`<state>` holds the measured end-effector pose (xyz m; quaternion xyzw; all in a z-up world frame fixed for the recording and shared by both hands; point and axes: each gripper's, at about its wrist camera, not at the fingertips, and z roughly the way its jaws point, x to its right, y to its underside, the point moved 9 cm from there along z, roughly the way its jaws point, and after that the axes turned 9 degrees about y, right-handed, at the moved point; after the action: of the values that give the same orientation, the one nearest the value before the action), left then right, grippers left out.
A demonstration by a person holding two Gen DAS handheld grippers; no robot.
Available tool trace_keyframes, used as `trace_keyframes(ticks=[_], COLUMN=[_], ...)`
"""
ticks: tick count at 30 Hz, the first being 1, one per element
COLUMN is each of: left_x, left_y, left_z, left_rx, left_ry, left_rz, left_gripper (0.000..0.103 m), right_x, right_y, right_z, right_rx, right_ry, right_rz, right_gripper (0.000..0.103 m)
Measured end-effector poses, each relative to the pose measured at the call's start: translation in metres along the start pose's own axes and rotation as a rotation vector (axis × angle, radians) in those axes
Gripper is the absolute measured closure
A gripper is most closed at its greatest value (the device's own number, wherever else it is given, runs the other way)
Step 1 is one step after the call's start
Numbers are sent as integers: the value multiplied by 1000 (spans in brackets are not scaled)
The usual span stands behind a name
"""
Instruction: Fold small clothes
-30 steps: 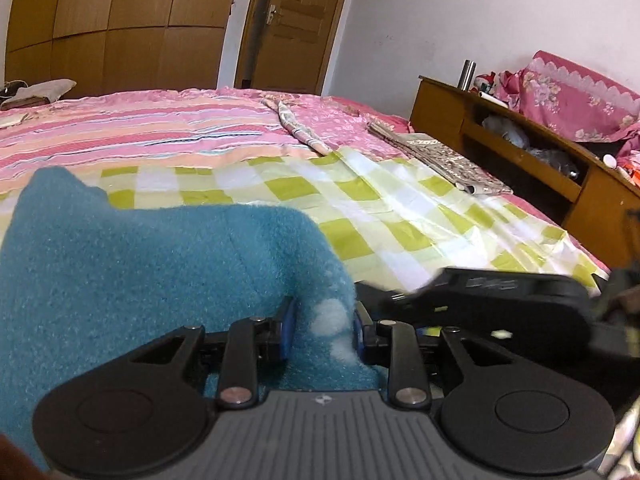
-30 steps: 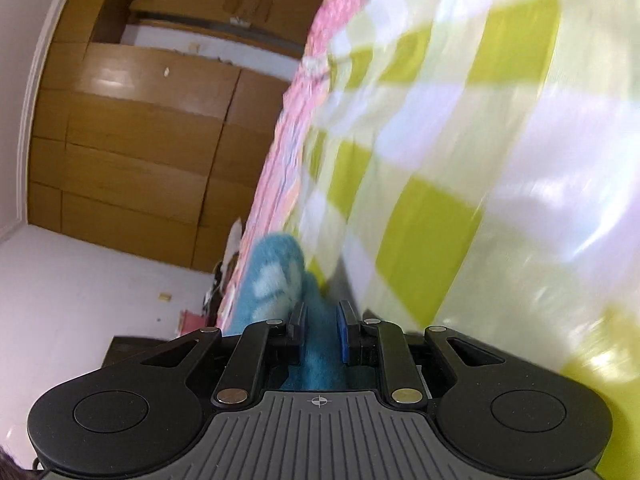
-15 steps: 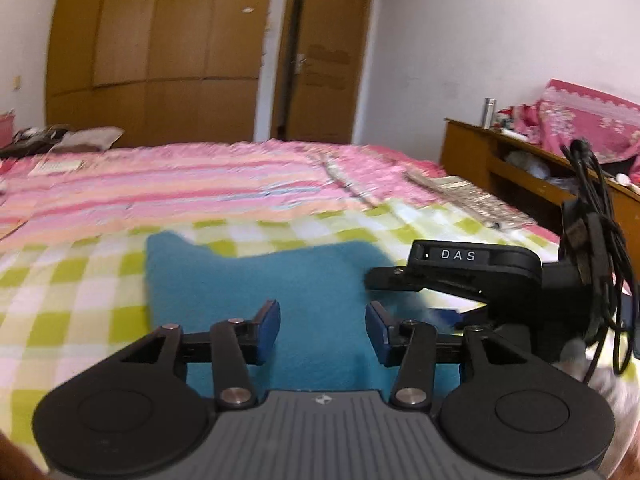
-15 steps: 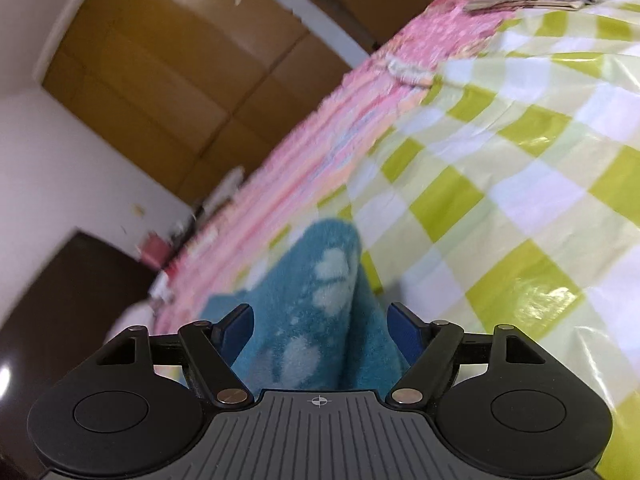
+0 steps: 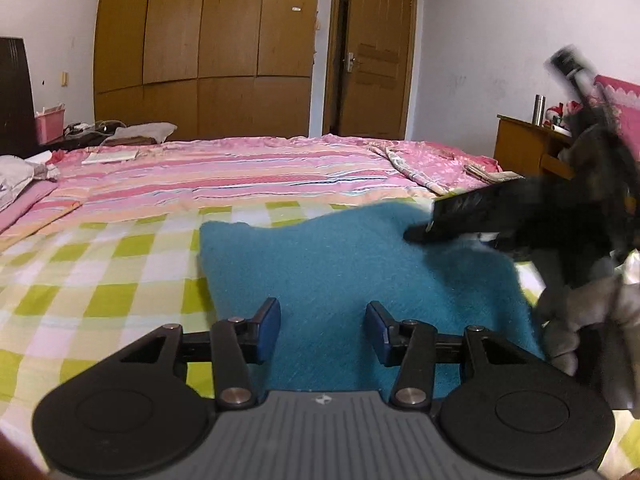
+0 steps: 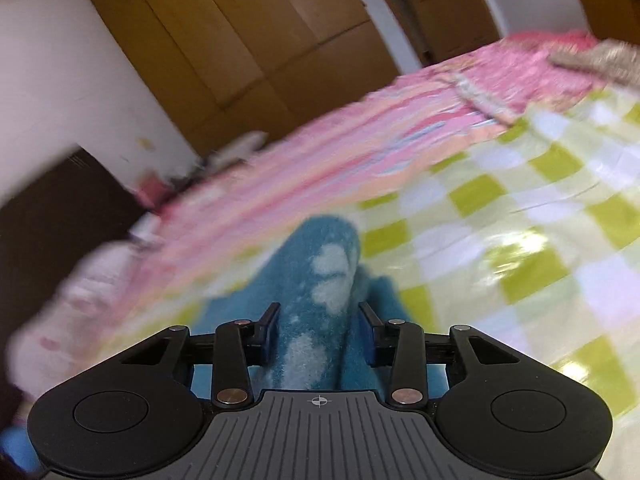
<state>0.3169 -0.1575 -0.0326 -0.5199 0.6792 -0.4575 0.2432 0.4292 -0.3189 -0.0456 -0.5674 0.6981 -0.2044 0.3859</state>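
Observation:
A teal fleece garment [image 5: 352,268] lies flat on the green-and-white checked sheet [image 5: 100,276]. My left gripper [image 5: 322,330] is open just above its near edge and holds nothing. The right gripper shows blurred in the left wrist view [image 5: 520,216] over the cloth's far right corner. In the right wrist view, my right gripper [image 6: 319,330] is open, with a raised ridge of the teal cloth with pale patches [image 6: 324,292] between its spread fingers, not clamped.
The bed carries a pink striped quilt [image 5: 240,172] behind the checked sheet. A wooden wardrobe [image 5: 200,48] and door [image 5: 372,52] stand at the back. A wooden headboard shelf [image 5: 532,140] with a metal flask is at the right. Folded patterned cloth [image 5: 492,172] lies near it.
Both grippers were shut on the teal cloth a second ago and have opened. The cloth has dropped flat on the sheet. The left gripper has pulled back; the right view has swung.

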Motion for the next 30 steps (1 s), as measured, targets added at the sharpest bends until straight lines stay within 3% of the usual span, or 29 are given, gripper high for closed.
trace_keyframes(ticks=[4, 8, 11, 13, 15, 16, 18, 19, 23, 27, 30], left_x=[-7, -28, -35, -37, -34, -32, -31, -31, -31, -33, -35], left_y=[-3, 9, 20, 23, 21, 21, 23, 23, 27, 30, 31], left_z=[-15, -28, -28, -26, -22, -19, -14, -13, -3, 14, 16], left_rx=[-2, -34, -62, -65, -68, -77, -87, -87, -114, -121, -128], left_ry=[21, 28, 34, 36, 47, 53, 68, 80, 128, 153, 192], left_rz=[-44, -110, -157, -180, -184, -176, -175, -181, -236, -278, -307], left_gripper=[51, 51, 50, 50, 50, 49, 48, 47, 40, 25, 28], right_x=[24, 19, -4, -19, -16, -3, 26, 34, 34, 41, 42], right_y=[4, 1, 2, 9, 19, 25, 31, 31, 32, 40, 46], right_z=[2, -33, -64, -70, -58, -44, -30, -29, -22, -4, -3], right_rx=[-43, -3, 40, 40, 40, 16, -42, -56, -76, -176, -183], right_ry=[-25, -71, -117, -77, 49, 107, 84, 64, 40, -83, -117], right_rz=[123, 122, 46, -72, -191, -204, -55, 9, -19, 149, 211], right_gripper=[38, 37, 26, 26, 29, 22, 12, 12, 7, 5, 6])
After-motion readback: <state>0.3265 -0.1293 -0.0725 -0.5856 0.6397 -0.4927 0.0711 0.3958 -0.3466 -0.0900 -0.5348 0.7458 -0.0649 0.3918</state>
